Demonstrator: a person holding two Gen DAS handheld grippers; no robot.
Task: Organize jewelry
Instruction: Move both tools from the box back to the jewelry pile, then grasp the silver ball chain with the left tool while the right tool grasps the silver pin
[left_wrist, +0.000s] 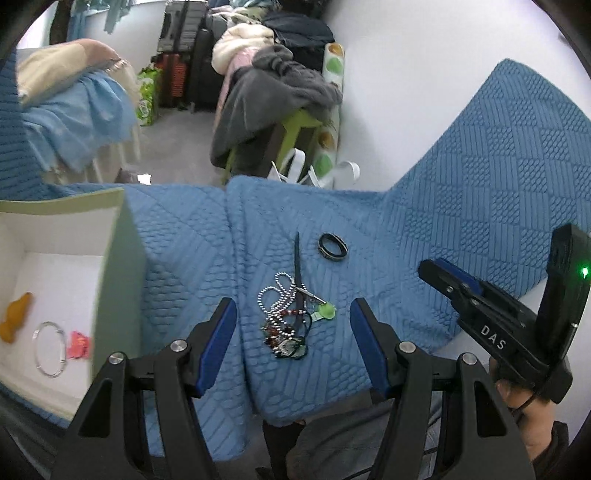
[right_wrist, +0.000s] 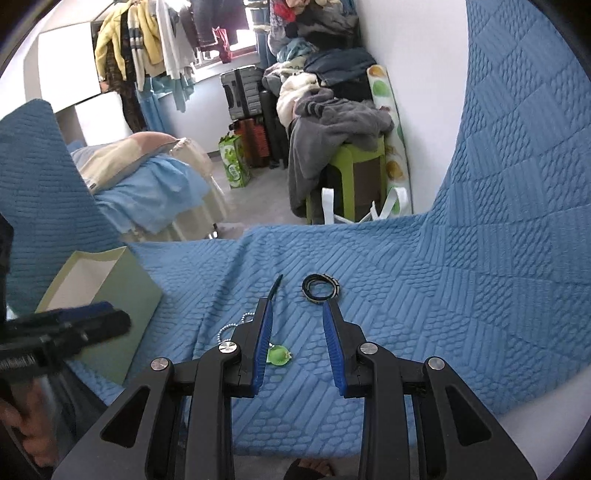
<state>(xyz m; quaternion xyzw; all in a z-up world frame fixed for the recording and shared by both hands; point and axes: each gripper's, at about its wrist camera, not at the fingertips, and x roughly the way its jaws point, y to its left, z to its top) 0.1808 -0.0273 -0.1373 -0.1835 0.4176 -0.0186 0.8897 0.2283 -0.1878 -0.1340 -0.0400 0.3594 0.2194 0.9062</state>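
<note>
We judge task partway: bangle (left_wrist: 50, 349) in box (left_wrist: 110, 266); necklace tangle (left_wrist: 286, 317) between left gripper (left_wrist: 291, 314) jaws, bracelet (right_wrist: 320, 288) beyond right gripper (right_wrist: 297, 308) tips; both spread, empty.

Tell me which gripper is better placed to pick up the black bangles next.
Probably the right gripper: its open jaws point at the black bangles, fingertips just short of them. The left gripper hangs open over the tangled jewelry pile, farther from the bangles.

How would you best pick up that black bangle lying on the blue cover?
Probably from above: the bangle lies flat on the blue cover, apart from the necklace heap. Put one finger inside the ring, one outside, and pinch its near rim with the open right gripper.
</note>
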